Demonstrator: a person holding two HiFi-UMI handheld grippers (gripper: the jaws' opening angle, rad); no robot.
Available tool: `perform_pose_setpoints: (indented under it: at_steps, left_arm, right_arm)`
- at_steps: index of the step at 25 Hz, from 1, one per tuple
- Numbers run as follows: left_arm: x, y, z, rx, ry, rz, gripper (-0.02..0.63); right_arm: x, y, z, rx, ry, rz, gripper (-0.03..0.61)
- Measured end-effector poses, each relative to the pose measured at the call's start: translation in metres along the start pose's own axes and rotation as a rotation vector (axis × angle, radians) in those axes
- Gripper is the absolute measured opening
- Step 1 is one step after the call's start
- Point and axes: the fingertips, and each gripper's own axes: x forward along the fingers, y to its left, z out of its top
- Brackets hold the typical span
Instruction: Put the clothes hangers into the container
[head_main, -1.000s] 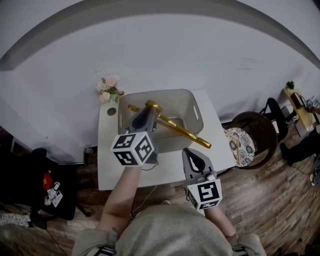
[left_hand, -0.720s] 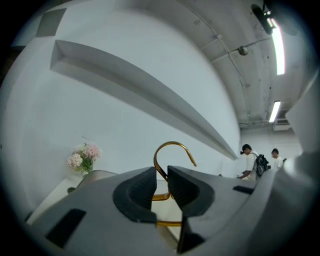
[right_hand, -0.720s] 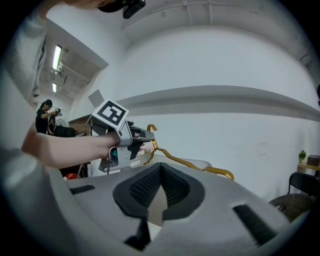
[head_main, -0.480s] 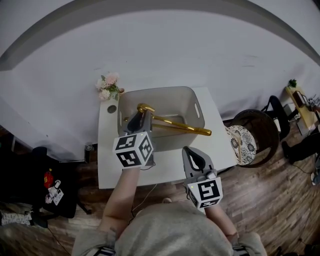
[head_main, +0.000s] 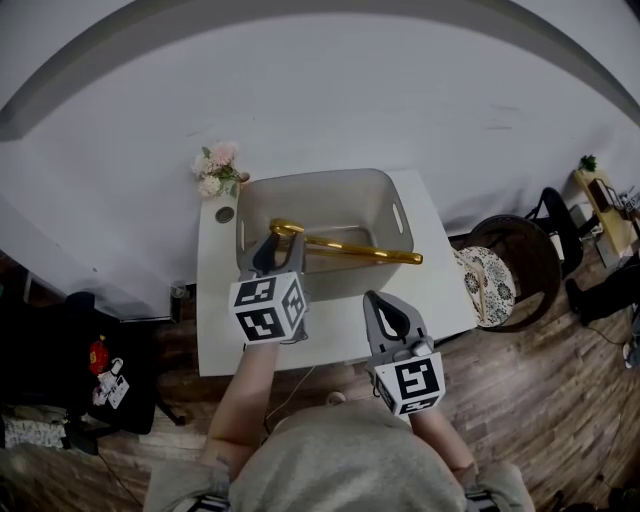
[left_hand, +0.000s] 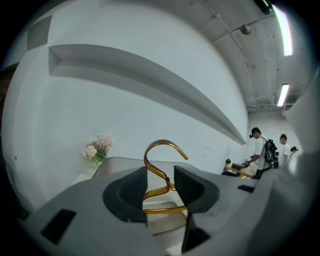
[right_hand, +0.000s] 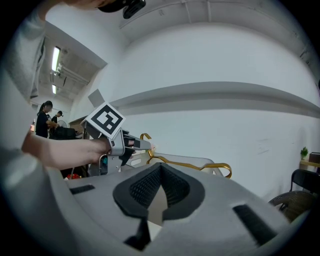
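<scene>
A gold clothes hanger lies across the grey container, its hook at the left and its right end resting over the container's right rim. My left gripper is at the hook end; its jaws are opening. In the left gripper view the hook's neck stands between the pads with a gap on either side, so the left gripper no longer presses on it. My right gripper hovers over the table's front edge. In its own view the right gripper is shut on nothing, with the hanger beyond.
The container stands on a small white table against a white wall. A pink flower bunch and a small round object sit at the table's back left. A chair with a patterned cushion stands to the right. People stand far off.
The hanger has dropped from a tilted pose above the container to lying level across it. My left gripper drew back toward the front rim and its jaws spread. The right gripper stayed put.
</scene>
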Motion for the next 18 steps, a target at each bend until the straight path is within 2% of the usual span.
perform_pose_setpoints:
  at_steps: [6, 18]
  left_arm:
    - [-0.009, 0.005, -0.003, 0.014, 0.011, 0.018, 0.175]
    - [-0.039, 0.014, -0.002, 0.007, -0.002, 0.02, 0.179]
  right_arm:
    - [0.002, 0.004, -0.002, 0.007, 0.011, 0.011, 0.003]
    - [-0.003, 0.028, 0.004, 0.006, 0.0, 0.024, 0.003]
